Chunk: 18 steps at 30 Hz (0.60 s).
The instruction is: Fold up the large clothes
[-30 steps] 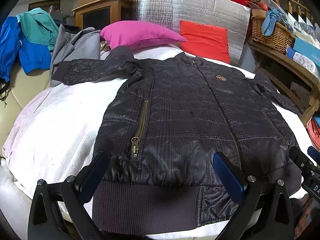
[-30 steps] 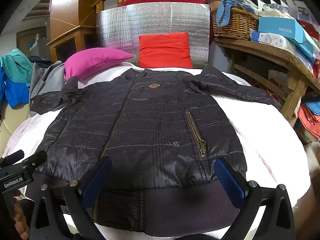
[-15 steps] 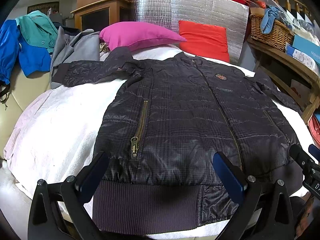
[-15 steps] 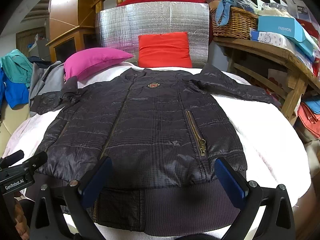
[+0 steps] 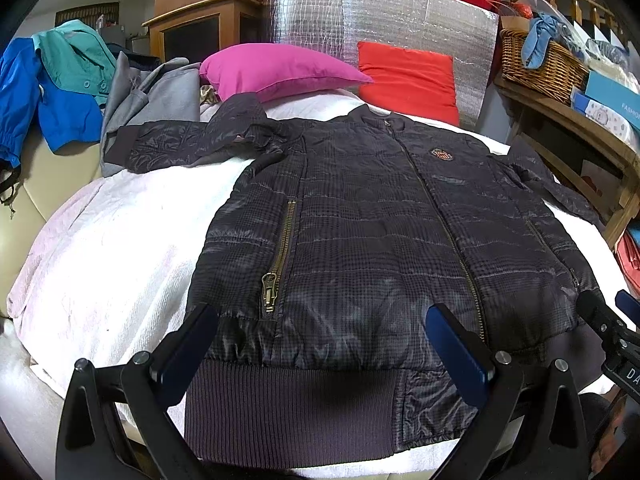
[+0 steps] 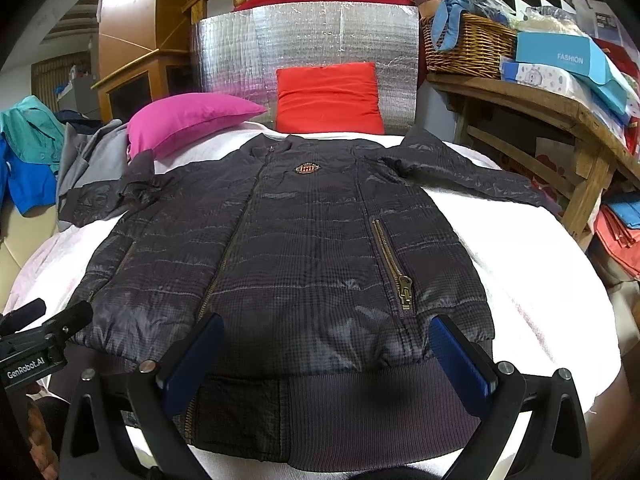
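Note:
A dark quilted bomber jacket lies flat, front up and zipped, on a white-covered surface. Its sleeves spread out to both sides and its ribbed hem is nearest me. It also shows in the right wrist view. My left gripper is open and empty, hovering over the hem's left half. My right gripper is open and empty, hovering over the hem's right half. Each gripper shows at the edge of the other's view.
A pink pillow and a red pillow lie behind the jacket, before a silver foil panel. Blue, teal and grey clothes are piled at left. A wooden shelf with a wicker basket and boxes stands at right.
Both grippers have drifted slightly; the jacket sits a little differently in each view. Nothing was grasped and the jaws stay open.

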Each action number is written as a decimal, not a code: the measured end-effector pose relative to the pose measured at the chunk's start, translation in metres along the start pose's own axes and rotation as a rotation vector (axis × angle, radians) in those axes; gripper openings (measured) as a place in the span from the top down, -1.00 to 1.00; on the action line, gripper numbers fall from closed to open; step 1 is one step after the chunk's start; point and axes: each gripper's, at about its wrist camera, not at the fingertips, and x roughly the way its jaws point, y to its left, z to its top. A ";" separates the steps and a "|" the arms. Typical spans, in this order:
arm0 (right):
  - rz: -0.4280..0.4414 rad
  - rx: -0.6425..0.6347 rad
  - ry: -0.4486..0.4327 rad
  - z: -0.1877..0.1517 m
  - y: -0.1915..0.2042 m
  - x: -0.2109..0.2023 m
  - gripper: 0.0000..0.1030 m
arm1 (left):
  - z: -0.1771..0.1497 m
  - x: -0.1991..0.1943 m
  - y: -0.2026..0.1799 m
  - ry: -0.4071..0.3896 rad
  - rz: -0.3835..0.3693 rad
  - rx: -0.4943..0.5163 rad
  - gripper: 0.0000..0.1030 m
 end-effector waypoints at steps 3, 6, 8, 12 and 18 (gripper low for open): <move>-0.001 0.001 0.000 0.000 0.000 0.000 -1.00 | 0.000 0.000 -0.001 0.001 0.001 0.004 -1.00; 0.000 0.002 -0.001 -0.001 0.000 0.000 -1.00 | 0.000 0.000 -0.001 0.001 0.003 0.007 -1.00; 0.001 0.002 0.000 -0.001 0.000 0.000 -1.00 | 0.000 0.000 -0.001 0.002 0.004 0.007 -1.00; 0.001 0.002 0.001 0.000 0.001 0.000 -1.00 | 0.000 0.000 -0.002 0.004 0.004 0.008 -1.00; 0.001 0.002 -0.001 0.000 0.001 0.000 -1.00 | 0.000 0.000 -0.002 0.003 0.004 0.007 -1.00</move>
